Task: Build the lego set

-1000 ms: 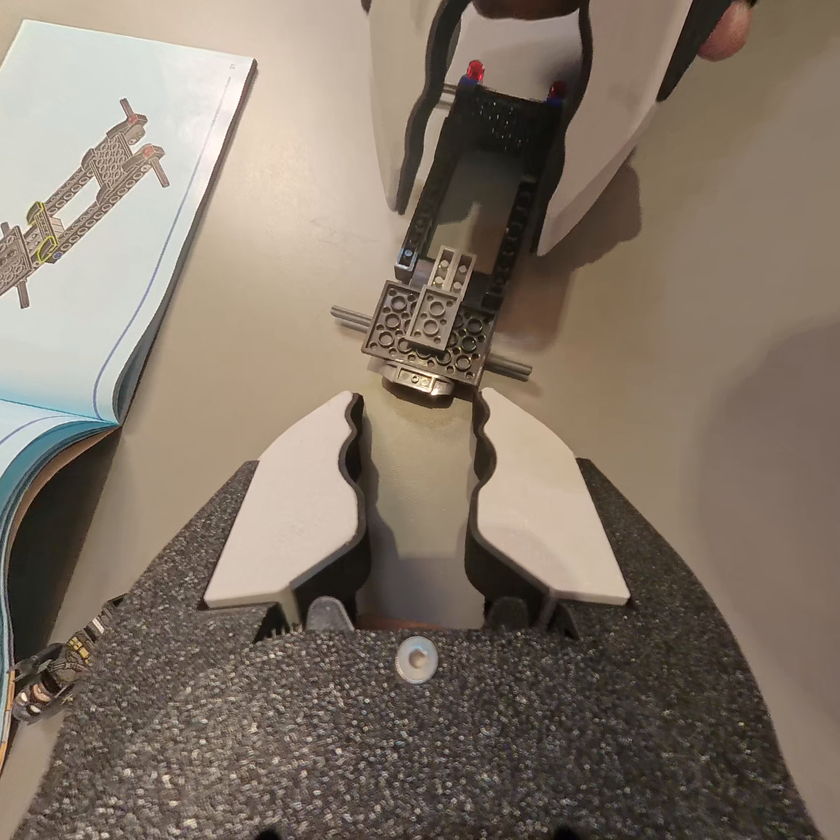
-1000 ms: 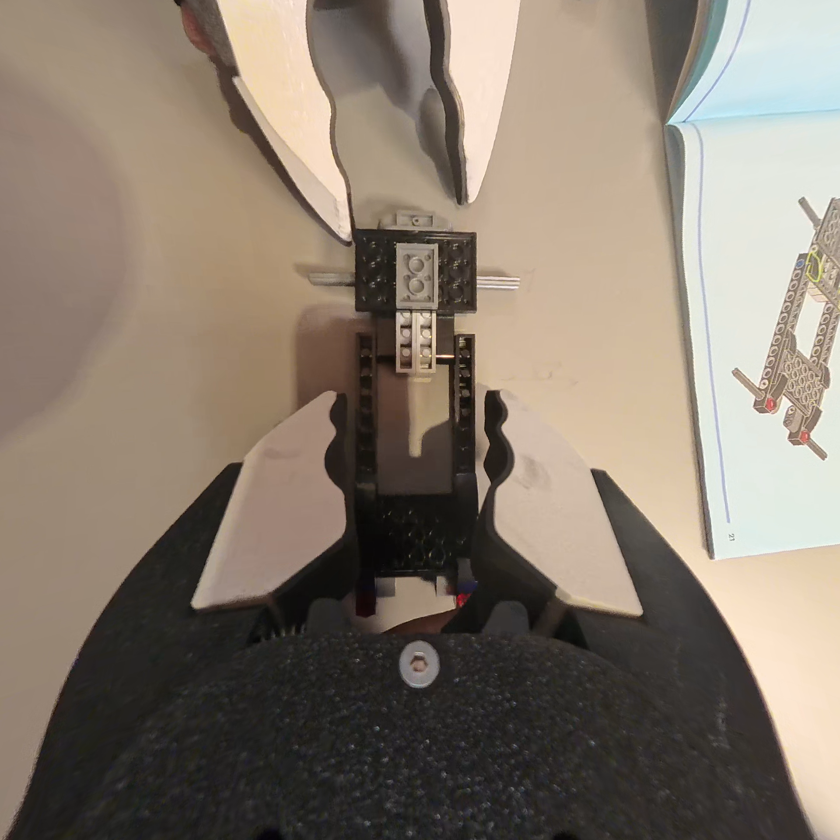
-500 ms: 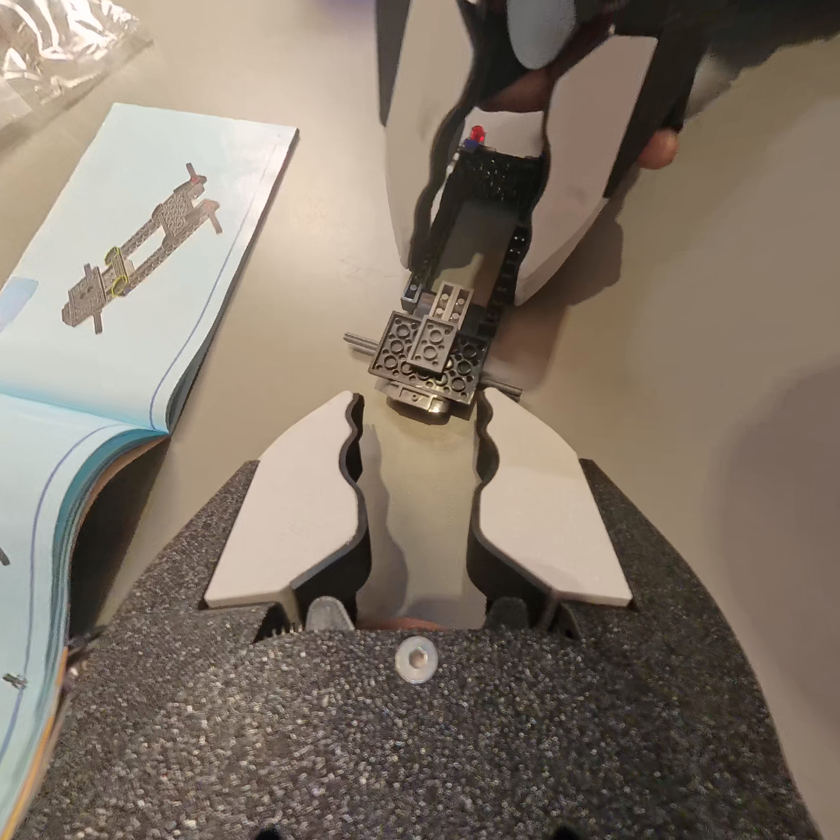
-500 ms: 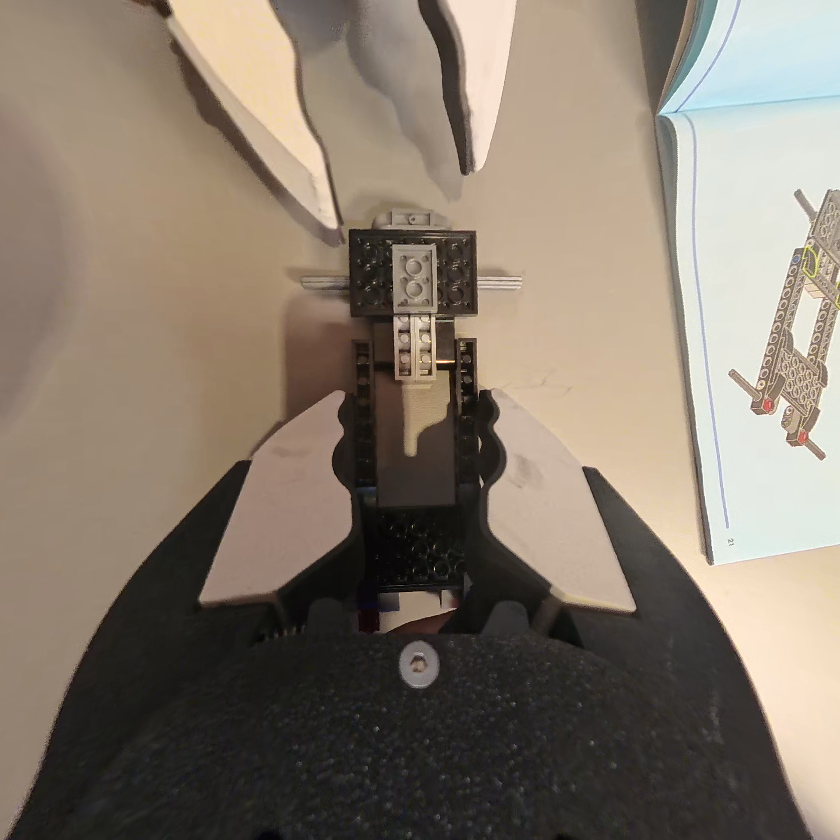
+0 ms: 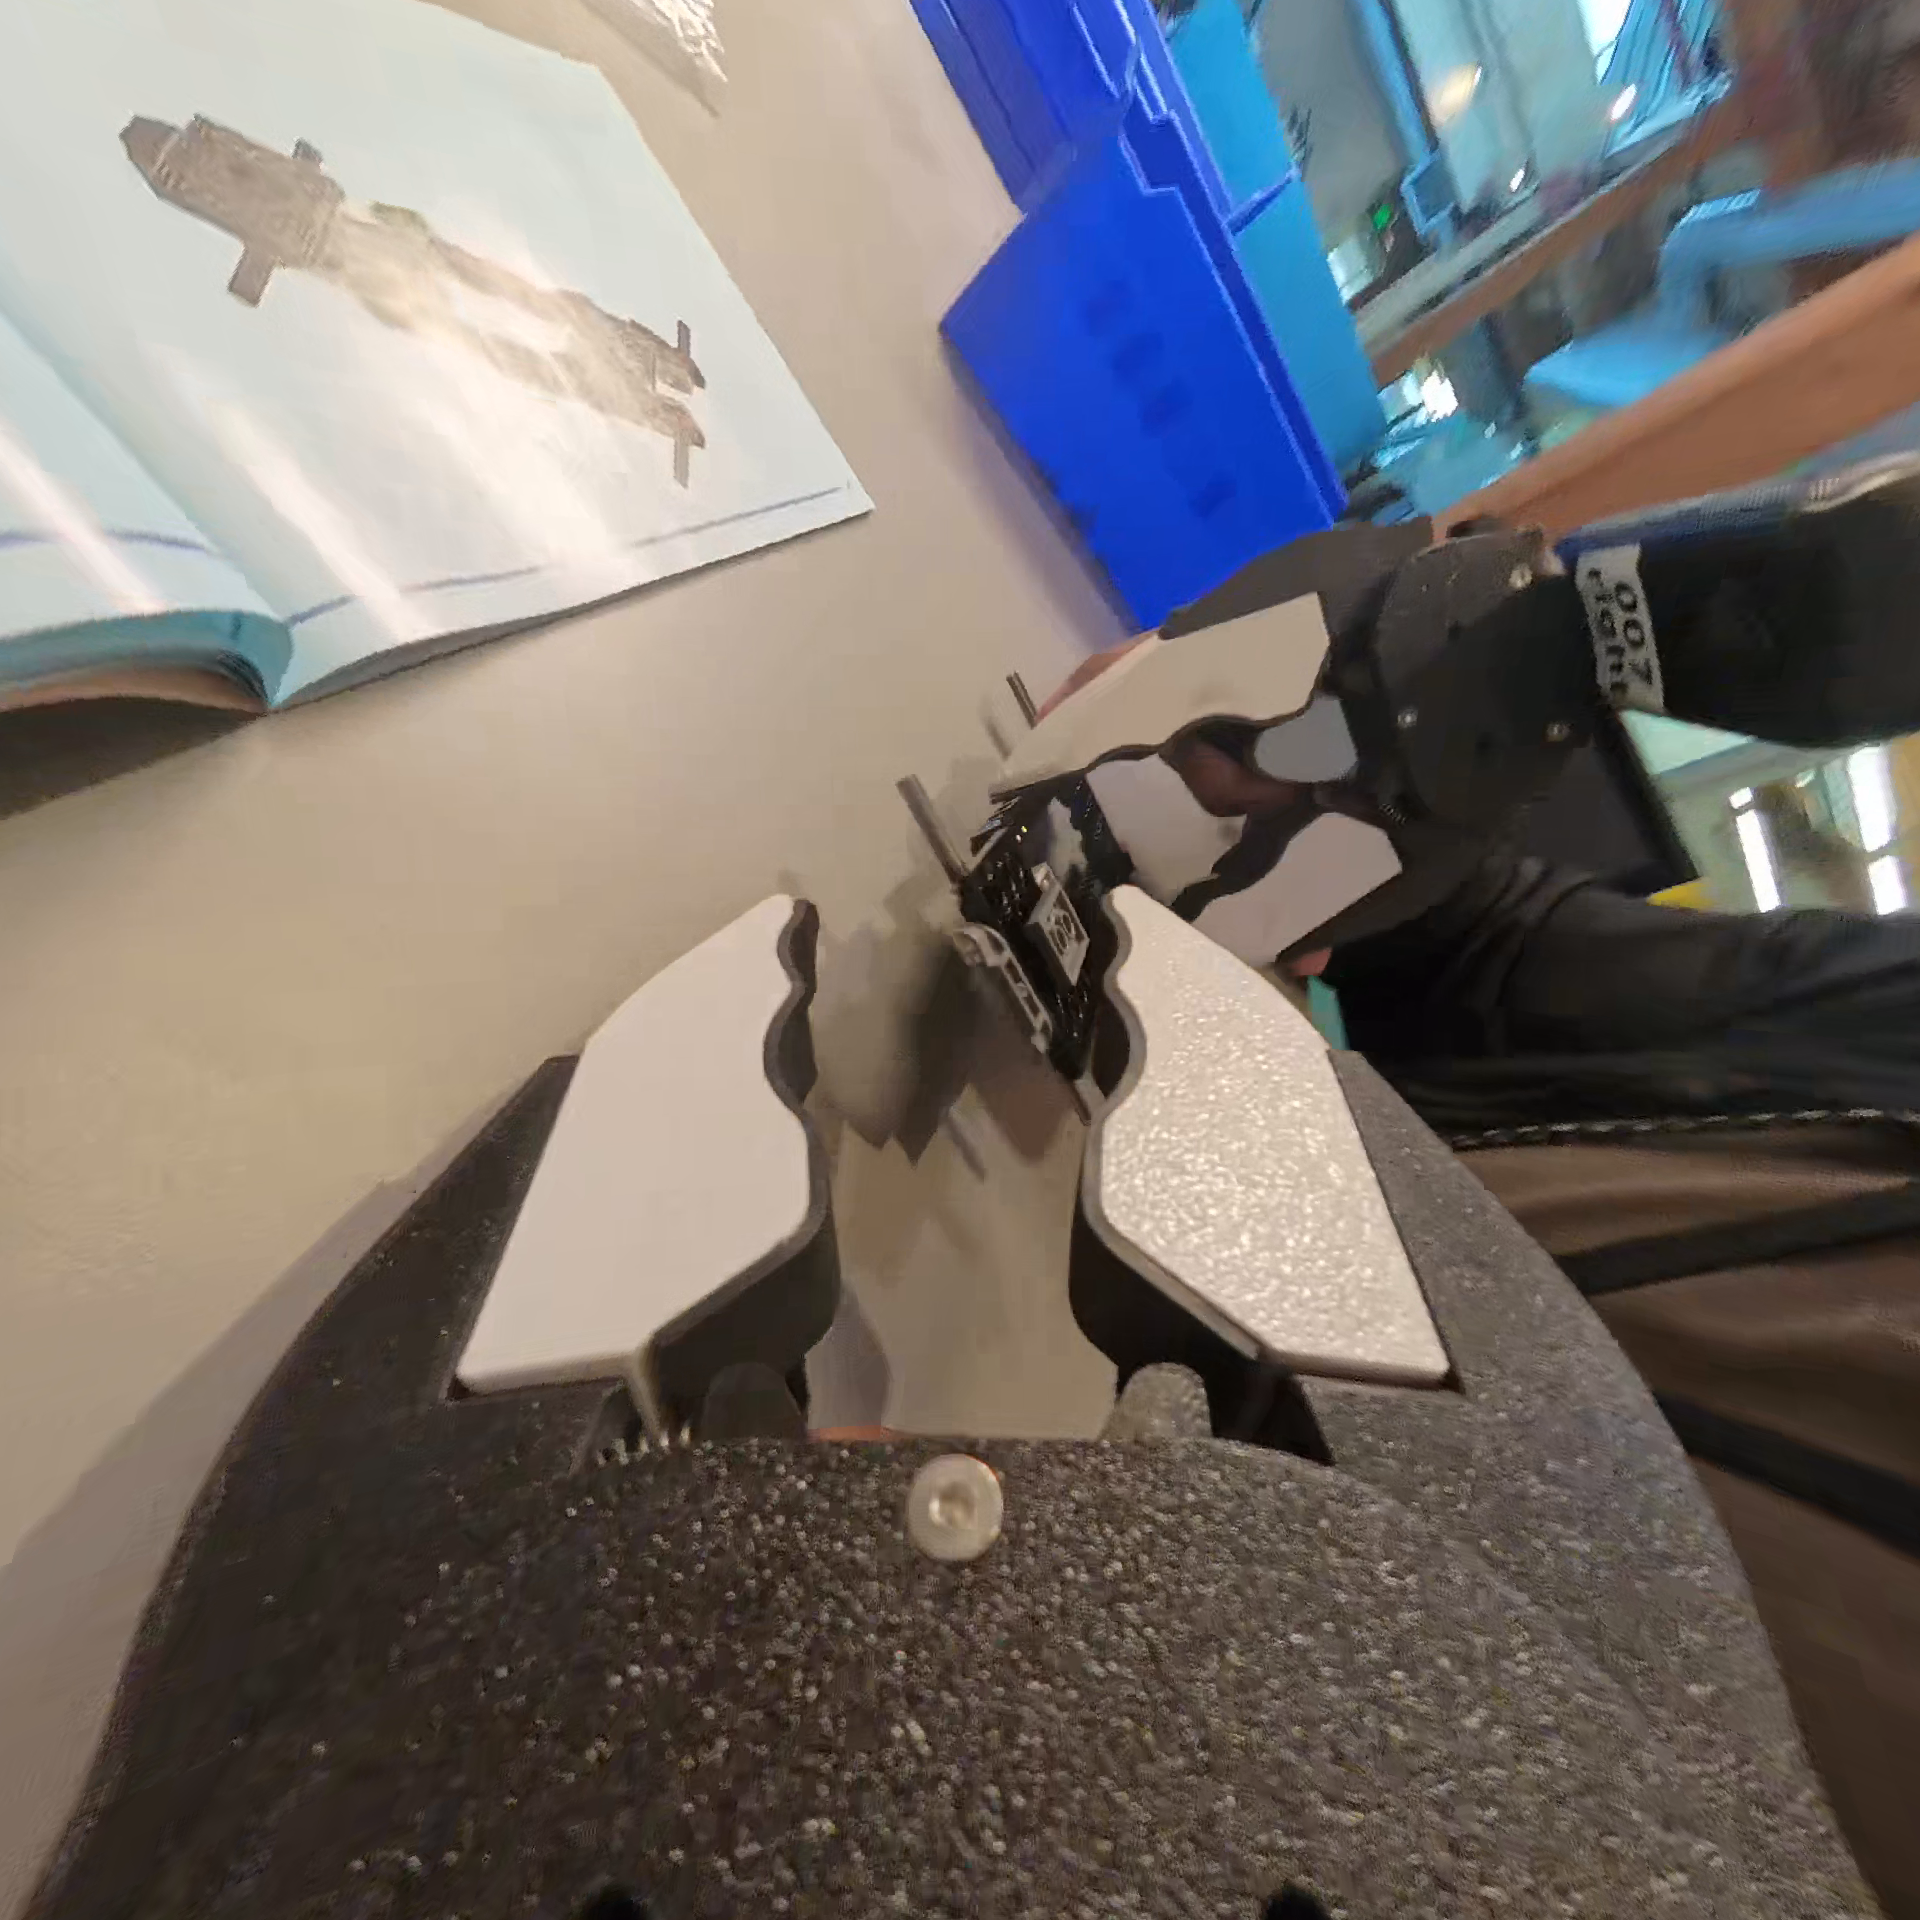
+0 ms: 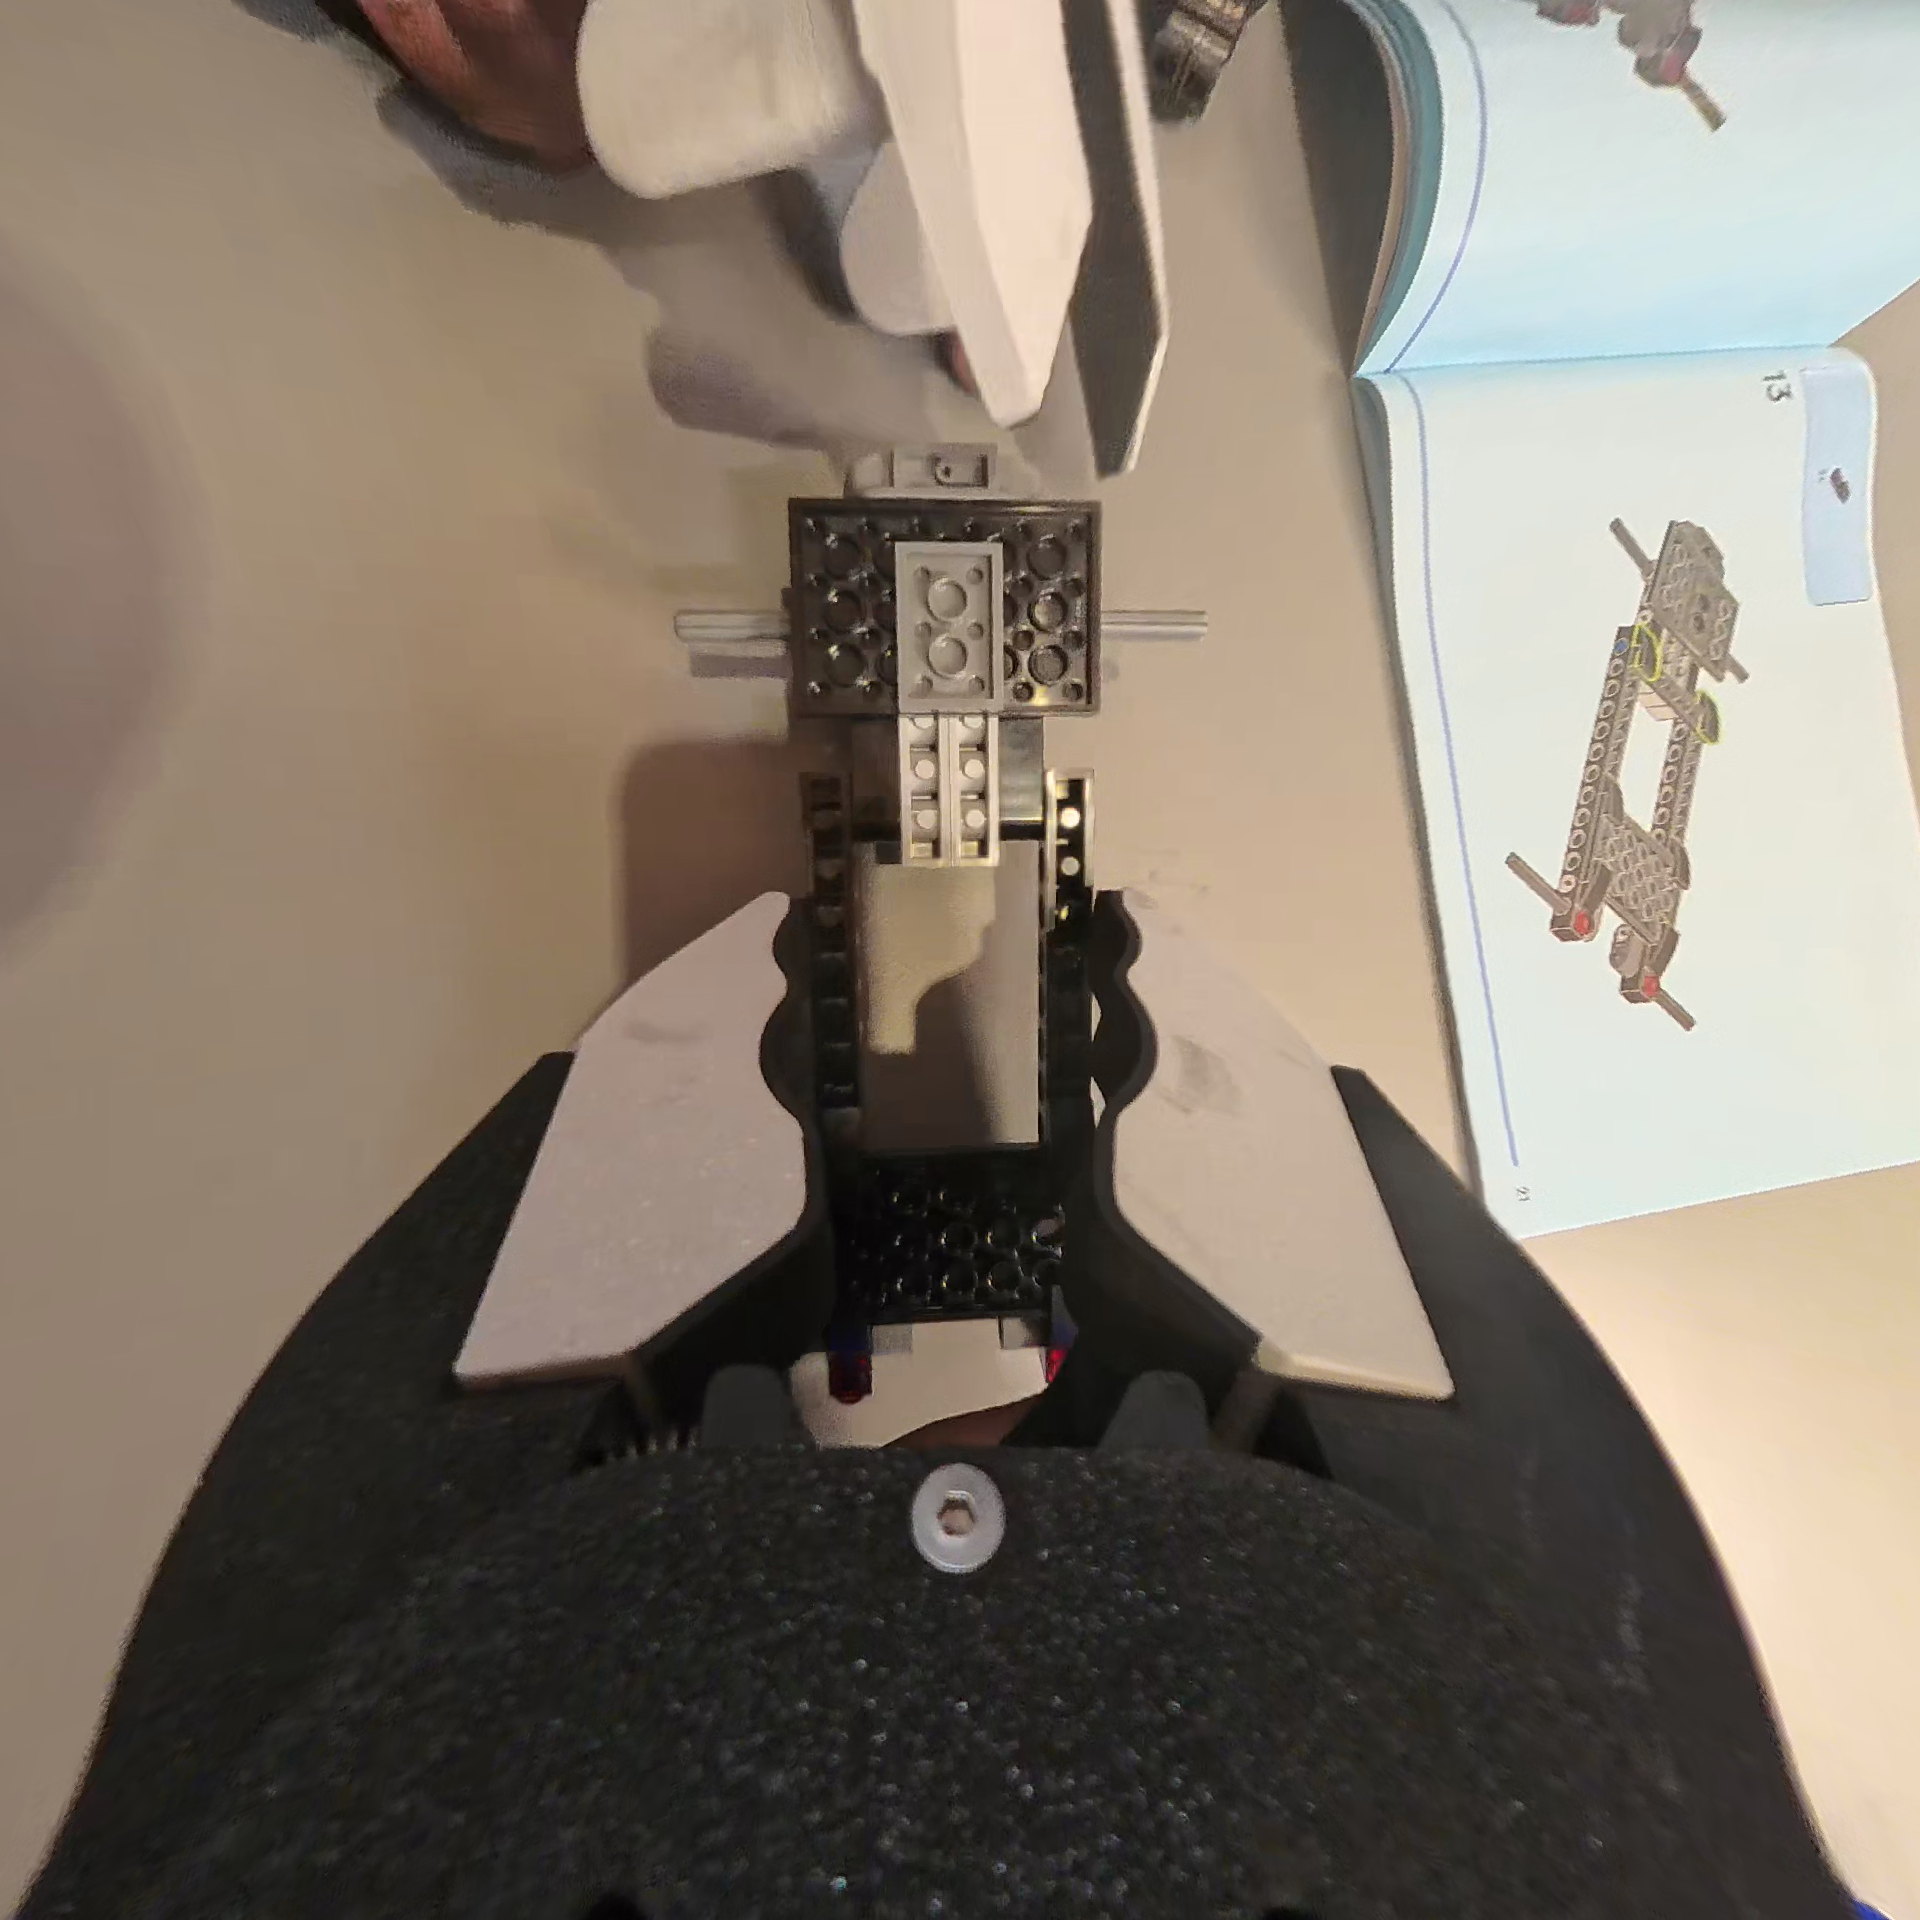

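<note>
A black and grey brick model [image 6: 945, 623], a long frame with a studded dark plate and a grey axle across its front, lies along my right gripper [image 6: 945, 914]. Its pads press on both black side beams, so it is shut on the frame. My left gripper [image 5: 956, 914] is rolled onto its side with its jaws apart. The model's front end [image 5: 1039, 935] stands edge-on between its fingers, close to the right finger [image 5: 1226, 1091] and well clear of the left one. In the right wrist view the left gripper [image 6: 1070, 405] shows edge-on just beyond the model's front.
An open light-blue instruction booklet [image 6: 1662, 727] lies to the right of the model; it also shows in the left wrist view [image 5: 416, 312]. Blue crates [image 5: 1143, 343] stand at the far table edge. A person's hand [image 6: 468, 94] holds the left gripper. There is about 7 centimeters between the tips of the two grippers.
My right gripper's pads closed on the frame's side beams and stay there. My left gripper rolled onto its side and came up to the model's front end.
</note>
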`<state>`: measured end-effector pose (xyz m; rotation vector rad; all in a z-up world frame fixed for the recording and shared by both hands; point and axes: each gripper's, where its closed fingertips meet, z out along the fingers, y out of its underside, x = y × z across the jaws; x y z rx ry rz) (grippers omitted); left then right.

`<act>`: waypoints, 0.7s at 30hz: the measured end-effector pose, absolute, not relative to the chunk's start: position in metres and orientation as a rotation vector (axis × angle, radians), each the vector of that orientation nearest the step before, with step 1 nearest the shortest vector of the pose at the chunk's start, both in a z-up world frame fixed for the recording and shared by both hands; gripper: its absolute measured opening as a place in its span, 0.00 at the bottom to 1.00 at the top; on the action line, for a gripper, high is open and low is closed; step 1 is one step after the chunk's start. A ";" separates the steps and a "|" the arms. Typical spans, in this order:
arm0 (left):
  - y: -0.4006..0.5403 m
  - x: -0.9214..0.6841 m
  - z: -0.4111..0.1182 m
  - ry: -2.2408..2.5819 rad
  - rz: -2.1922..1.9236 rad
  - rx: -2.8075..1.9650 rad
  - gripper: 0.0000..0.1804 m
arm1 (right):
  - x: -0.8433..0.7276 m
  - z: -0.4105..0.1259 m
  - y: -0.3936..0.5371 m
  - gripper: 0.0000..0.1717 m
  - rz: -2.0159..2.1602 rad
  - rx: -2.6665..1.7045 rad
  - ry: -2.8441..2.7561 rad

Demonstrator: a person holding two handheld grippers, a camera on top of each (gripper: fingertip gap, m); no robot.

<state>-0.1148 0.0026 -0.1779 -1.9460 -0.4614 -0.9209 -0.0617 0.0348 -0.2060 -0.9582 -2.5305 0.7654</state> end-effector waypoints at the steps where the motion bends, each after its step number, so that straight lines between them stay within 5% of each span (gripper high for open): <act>1: 0.005 -0.112 -0.177 -0.483 -0.960 -1.926 0.29 | -0.062 -0.204 0.036 0.30 0.762 -0.956 -2.528; 12: 0.021 -0.084 -0.173 -0.551 -1.088 -1.903 0.39 | -0.063 -0.196 0.038 0.30 0.743 -0.948 -2.517; 21: 0.023 -0.086 -0.182 -0.604 -1.094 -1.900 0.14 | -0.067 -0.190 0.036 0.30 0.758 -0.943 -2.481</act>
